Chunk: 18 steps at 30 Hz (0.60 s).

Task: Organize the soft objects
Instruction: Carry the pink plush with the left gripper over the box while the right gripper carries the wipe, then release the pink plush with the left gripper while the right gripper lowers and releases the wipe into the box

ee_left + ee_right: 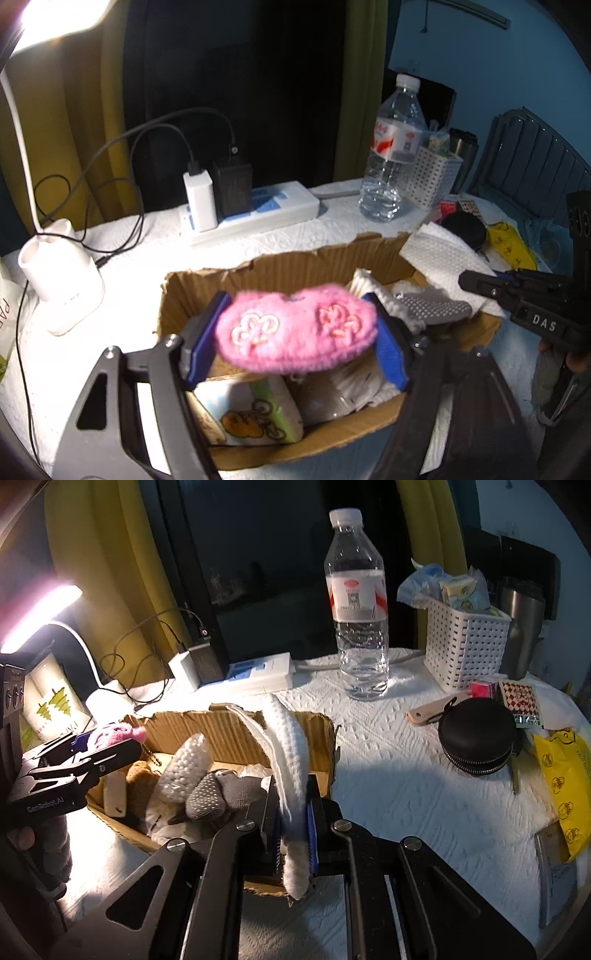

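My left gripper is clenched on a fluffy pink knitted sock with embroidered flowers, its blue pads pressing both ends, and I hold it in the air above the open, torn-edged brown cardboard box. My right gripper is clamped on a long white knitted sock, which stands up between the fingers at the box's near right corner. Inside the box lie a grey sock with a dotted grip sole, a white dotted sock and a small packet printed with a cartoon bear. The right gripper's side reads "DAS"; the left one's body reads "GenRobot.AI". Behind the box on the white embossed table cover stand a clear plastic water bottle with a red-and-white label, whose print I cannot read, and a white power strip with chargers.
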Available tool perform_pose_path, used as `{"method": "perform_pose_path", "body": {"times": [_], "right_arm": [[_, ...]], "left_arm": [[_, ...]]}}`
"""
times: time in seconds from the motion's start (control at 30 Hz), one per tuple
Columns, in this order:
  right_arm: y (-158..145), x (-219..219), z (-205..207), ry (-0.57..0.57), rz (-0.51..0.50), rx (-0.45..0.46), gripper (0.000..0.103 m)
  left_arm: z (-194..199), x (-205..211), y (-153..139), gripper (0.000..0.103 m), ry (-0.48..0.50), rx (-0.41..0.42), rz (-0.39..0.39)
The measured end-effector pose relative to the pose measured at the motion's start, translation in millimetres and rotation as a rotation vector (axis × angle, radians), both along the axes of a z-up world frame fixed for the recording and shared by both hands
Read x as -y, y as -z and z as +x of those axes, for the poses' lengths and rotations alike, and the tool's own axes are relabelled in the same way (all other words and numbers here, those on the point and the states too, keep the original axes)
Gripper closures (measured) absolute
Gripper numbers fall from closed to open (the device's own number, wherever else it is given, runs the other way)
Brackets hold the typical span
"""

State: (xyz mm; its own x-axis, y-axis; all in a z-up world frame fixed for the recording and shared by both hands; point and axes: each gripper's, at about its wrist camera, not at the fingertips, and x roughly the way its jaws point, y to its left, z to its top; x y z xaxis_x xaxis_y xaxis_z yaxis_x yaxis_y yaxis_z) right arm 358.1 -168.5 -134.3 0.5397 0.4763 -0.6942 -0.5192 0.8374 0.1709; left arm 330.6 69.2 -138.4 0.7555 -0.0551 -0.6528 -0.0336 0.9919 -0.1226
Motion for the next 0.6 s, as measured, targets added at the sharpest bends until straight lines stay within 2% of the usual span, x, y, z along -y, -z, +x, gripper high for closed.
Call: {"method": "perform_pose_path", "body": {"times": [0.1,0.33,0.4,0.6], "right_arm": [[1.8,-1.5,1.2,0.004,-0.007,-0.006,0.089],[-1.5,-7.2,-4.1,-0.011,-0.01,-0.001,0.063],[-3.9,-8.4,-7.3,-0.013,-0.008,0.004,0.059],[-13.9,-4.9,-17.1,-0.004,-0.003,0.023,0.056]], "left_arm": [[1.6,-0.9,3.0,0.026,-0.003,-0.011,-0.003],[-6.0,-0.5,-5.5,0.021,-0.003,0.014,-0.004],[-9.2,-0.1,-9.4,0.021,-0.001,0.024,-0.001],[-22.6,2.2,-23.3,0.021,0.002,0.055,0.009]]}}
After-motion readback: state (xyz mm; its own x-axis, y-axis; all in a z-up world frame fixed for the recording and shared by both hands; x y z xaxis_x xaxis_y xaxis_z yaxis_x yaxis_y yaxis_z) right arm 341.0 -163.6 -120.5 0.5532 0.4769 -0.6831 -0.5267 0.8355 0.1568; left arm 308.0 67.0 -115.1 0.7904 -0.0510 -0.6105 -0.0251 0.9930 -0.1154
